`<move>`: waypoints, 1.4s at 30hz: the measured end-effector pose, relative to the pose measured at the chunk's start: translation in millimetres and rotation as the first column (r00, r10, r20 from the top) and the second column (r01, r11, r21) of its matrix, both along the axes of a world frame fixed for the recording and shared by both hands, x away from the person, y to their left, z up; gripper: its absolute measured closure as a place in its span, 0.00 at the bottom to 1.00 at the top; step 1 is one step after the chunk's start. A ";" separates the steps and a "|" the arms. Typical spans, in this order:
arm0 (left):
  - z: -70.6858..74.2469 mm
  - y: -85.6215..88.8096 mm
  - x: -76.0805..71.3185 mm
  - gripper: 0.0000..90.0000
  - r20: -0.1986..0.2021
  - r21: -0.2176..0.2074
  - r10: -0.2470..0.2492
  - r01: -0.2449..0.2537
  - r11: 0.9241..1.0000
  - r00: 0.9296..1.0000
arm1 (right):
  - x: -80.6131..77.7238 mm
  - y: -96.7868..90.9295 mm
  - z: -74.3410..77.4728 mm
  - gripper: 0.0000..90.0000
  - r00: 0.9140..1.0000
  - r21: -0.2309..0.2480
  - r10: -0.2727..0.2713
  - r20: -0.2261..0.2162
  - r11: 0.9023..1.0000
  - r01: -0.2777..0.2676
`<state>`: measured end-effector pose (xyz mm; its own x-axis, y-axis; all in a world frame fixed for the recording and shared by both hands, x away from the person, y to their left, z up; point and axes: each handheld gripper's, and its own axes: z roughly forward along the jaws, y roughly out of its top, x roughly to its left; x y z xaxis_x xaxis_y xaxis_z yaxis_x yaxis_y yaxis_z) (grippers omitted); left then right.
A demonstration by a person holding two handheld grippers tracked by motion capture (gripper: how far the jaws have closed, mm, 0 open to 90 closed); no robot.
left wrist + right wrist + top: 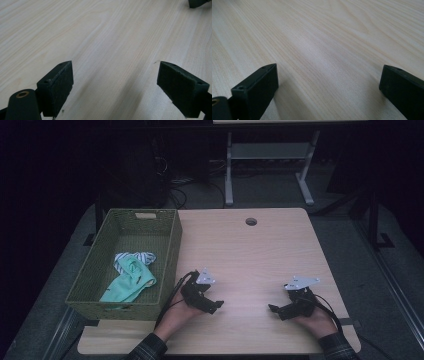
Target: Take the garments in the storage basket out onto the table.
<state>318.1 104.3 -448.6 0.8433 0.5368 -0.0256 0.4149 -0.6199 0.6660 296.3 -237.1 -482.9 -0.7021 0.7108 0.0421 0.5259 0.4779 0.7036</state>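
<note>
The table point(260, 250) is bare across its middle, and both grippers rest low near its front edge, each held in a hand, with nothing between their jaws. The basket point(117, 306) stands at the table's left edge, partly overhanging it, and holds the clothes: a mint-green piece point(131, 282) along its floor and a striped one point(142, 256) just behind it, touching. The left gripper point(216, 306) sits just beside the basket's right wall with its jaws spread wide over bare wood; the right gripper point(272, 309) lies well apart, toward the front right corner, jaws likewise released. The likely trouble, as I judge it, is the basket itself — it hangs off the left edge, so a pull on the cloth could drag or tip it. A pinch into the heap could also lift both pieces together, since they overlap. The room is dim — the folds of the cloth are hard to read, the basket's near wall hides the green piece's lower end, and what kind of garments these are stays unclear.
</note>
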 end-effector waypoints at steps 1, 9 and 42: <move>0.0 0.0 0.0 0.15 0.000 0.000 0.000 0.000 1.000 1.000 | 0.0 0.0 0.0 0.02 1.000 0.000 0.000 0.000 1.000 0.000; 7.1 0.9 1.6 0.15 0.000 -0.014 -0.001 0.001 1.000 1.000 | 0.2 -0.2 -0.1 0.02 1.000 -0.001 0.002 0.002 1.000 -0.002; 35.4 0.4 2.7 0.15 0.008 -0.009 -0.011 0.011 1.000 1.000 | 0.1 -0.1 -0.1 0.02 1.000 0.000 0.002 0.002 1.000 -0.002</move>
<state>320.7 104.7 -413.2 0.8493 0.5274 -0.0238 0.4029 -0.6184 0.6747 296.5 -237.2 -483.0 -0.7035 0.7095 0.0404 0.5237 0.4792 0.7043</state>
